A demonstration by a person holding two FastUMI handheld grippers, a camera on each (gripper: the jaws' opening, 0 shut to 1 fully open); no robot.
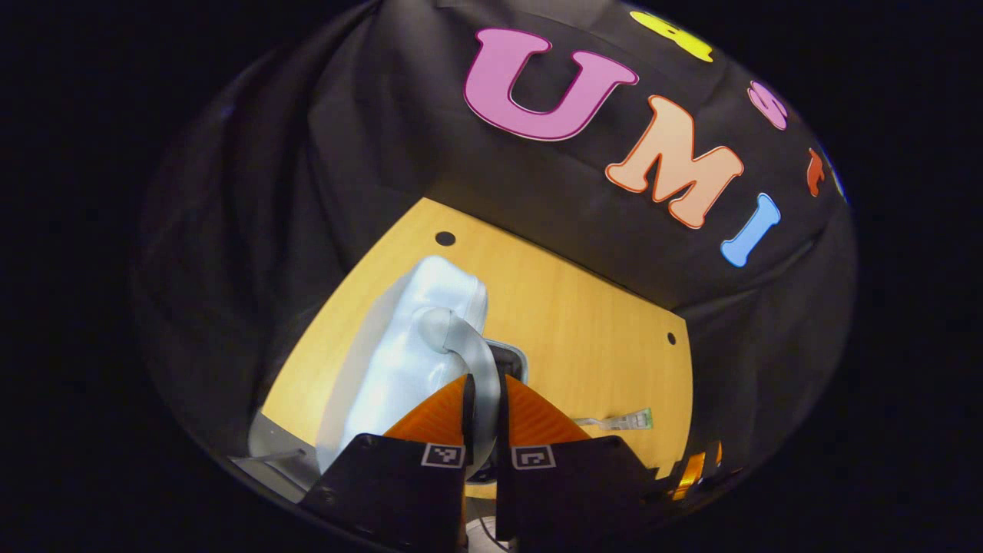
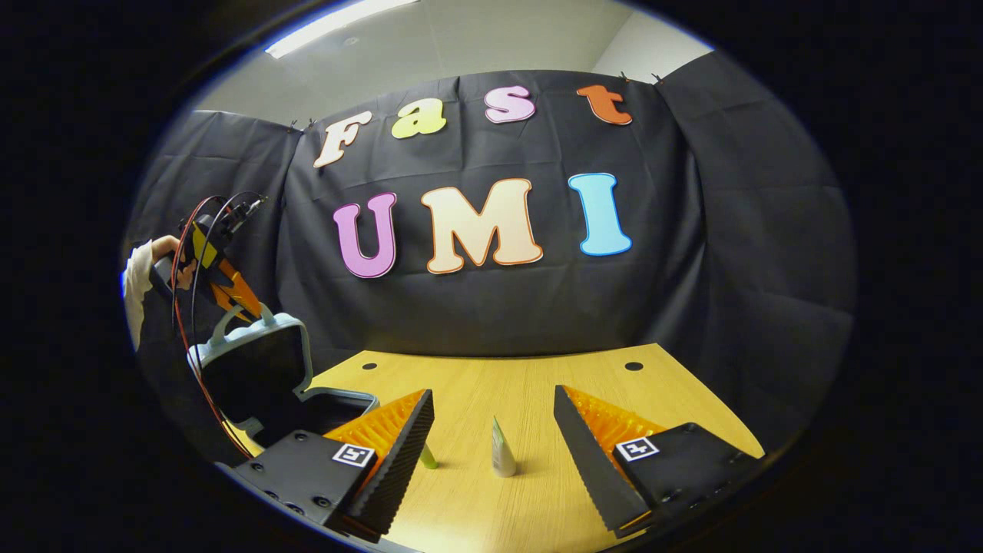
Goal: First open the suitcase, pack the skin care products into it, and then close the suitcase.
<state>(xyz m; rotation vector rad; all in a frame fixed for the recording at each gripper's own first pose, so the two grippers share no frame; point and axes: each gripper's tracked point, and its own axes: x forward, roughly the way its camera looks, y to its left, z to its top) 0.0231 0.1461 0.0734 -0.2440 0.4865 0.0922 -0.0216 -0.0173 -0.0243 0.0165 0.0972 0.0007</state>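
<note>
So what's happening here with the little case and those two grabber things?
A person is packing a small suitcase on a wooden table. The left gripper is shut on the suitcase's handle, holding the lid up so the case stands open. The right gripper is open and faces a small tube of skin care product standing upright on the table, not yet touching it. Nothing looks packed yet, though the inside of the case is hard to see.

A wooden table point(image 2: 537, 384) with round holes point(image 2: 633, 366) is seen before black cloth point(image 2: 729, 253); a ceiling light point(image 2: 338, 23) is lit above.
</note>
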